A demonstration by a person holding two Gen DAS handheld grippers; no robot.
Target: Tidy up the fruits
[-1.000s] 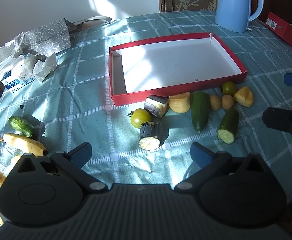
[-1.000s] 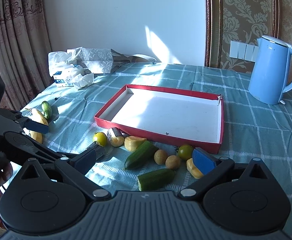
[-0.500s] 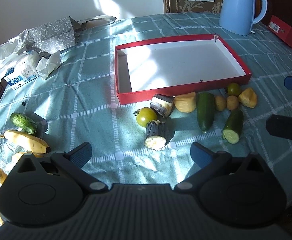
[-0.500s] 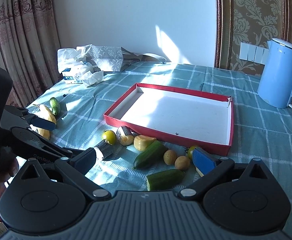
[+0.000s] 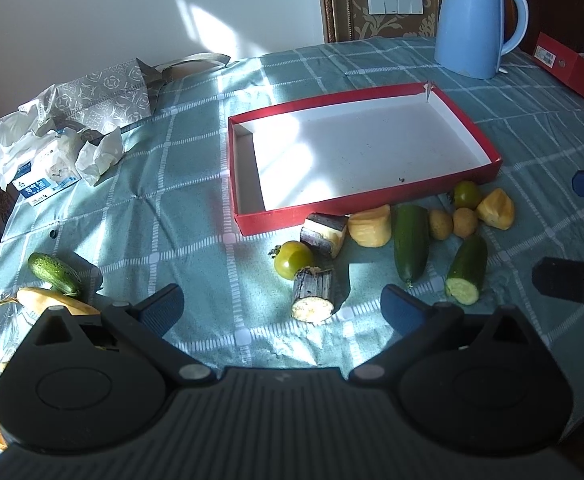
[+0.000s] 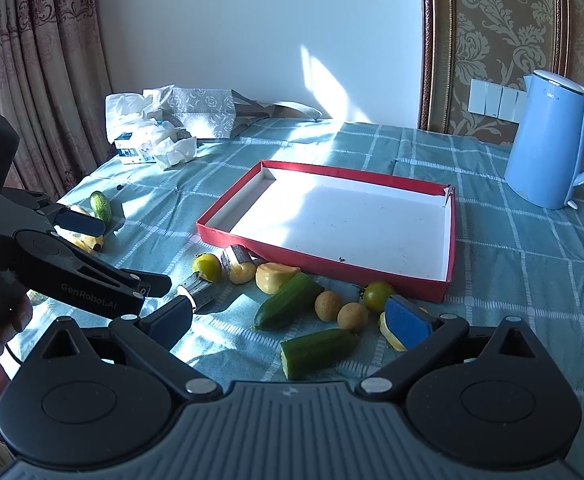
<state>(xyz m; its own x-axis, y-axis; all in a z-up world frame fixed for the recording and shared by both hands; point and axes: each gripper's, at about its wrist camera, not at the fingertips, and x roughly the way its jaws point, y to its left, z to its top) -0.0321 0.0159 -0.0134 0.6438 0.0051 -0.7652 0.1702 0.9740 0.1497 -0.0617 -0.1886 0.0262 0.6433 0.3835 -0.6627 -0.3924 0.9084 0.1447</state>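
The red tray [image 5: 332,211] with a white floor stands mid-table, nothing in it. Along its front wall lie a green tomato [image 5: 294,257], two cane pieces [image 5: 313,295], a yellow chunk [image 5: 371,221], a whole cucumber [image 5: 411,243], two small brown fruits [image 5: 441,224], a second tomato [image 5: 466,194] and a cut cucumber [image 5: 467,274]. My left gripper [image 5: 283,311] hovers open just short of the near cane piece. My right gripper [image 6: 289,321] is open above the cut cucumber [image 6: 318,350], its right pad in front of a yellow chunk [image 6: 388,330].
A blue kettle [image 5: 472,20] stands behind the tray's far right corner. Tissue packs and a grey bag [image 5: 92,96] lie at the far left. A small cucumber [image 5: 54,274] and bananas [image 5: 48,300] sit near the left table edge. A red box [image 5: 564,64] lies far right.
Both cameras have drawn back and tilted up a little, so the tray and fruits sit lower in view. Nothing on the table has moved, and both grippers have stayed open.
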